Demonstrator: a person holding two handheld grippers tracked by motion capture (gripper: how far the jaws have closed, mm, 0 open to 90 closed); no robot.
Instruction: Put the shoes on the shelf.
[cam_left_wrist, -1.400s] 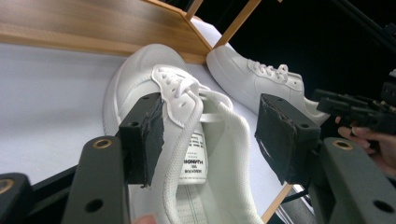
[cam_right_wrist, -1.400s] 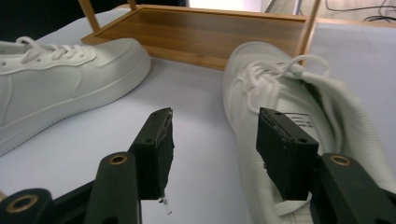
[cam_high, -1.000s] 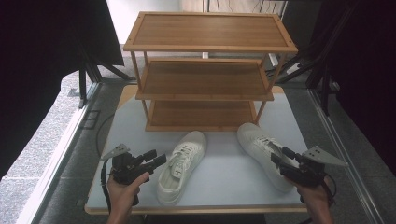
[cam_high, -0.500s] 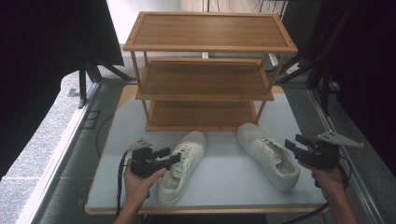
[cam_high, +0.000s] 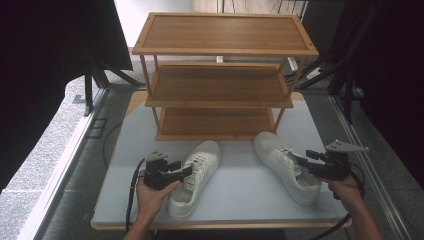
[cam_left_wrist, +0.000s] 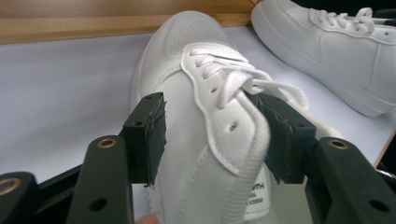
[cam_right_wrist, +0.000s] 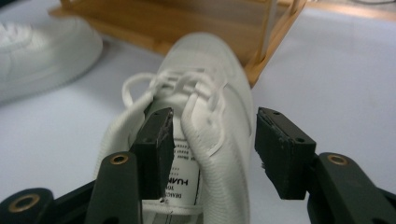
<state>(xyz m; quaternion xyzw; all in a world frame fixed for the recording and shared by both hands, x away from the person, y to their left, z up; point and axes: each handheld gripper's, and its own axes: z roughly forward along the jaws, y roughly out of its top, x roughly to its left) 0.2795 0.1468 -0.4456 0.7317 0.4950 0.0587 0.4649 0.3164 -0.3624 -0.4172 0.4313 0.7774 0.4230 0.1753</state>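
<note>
1. Looking down from the high view, a three-tier wooden shoe rack (cam_high: 220, 75) stands at the 12 o'clock end of the pale tabletop (cam_high: 240, 185), and two white sneakers lie in front of it. The left sneaker (cam_high: 196, 176) lies at about 7 o'clock from the rack's bottom shelf, toe pointing toward the rack. The right sneaker (cam_high: 285, 165) lies at about 5 o'clock, toe near the rack's right front leg. The left gripper (cam_high: 186, 171) sits at the left sneaker's 9 o'clock side, reaching over its upper. The right gripper (cam_high: 302, 164) comes in at the right sneaker's 3 o'clock side, tips at its collar. The two sneakers lie apart.

2. In the left gripper view, the left gripper (cam_left_wrist: 210, 135) is spread, with one pad outside the shoe's side wall at 9 o'clock and the other past the tongue and laces at 3 o'clock. The left sneaker (cam_left_wrist: 196, 93) sits between the pads; whether the pads press it cannot be told. The other sneaker (cam_left_wrist: 336, 51) lies at 2 o'clock.

3. In the right gripper view, the right gripper (cam_right_wrist: 212, 144) is spread. Its 9 o'clock pad sits inside the right sneaker (cam_right_wrist: 205, 79), against the tongue label, while the 3 o'clock pad stands clear outside the shoe wall. The rack (cam_right_wrist: 187, 23) lies at 12 o'clock.
</note>
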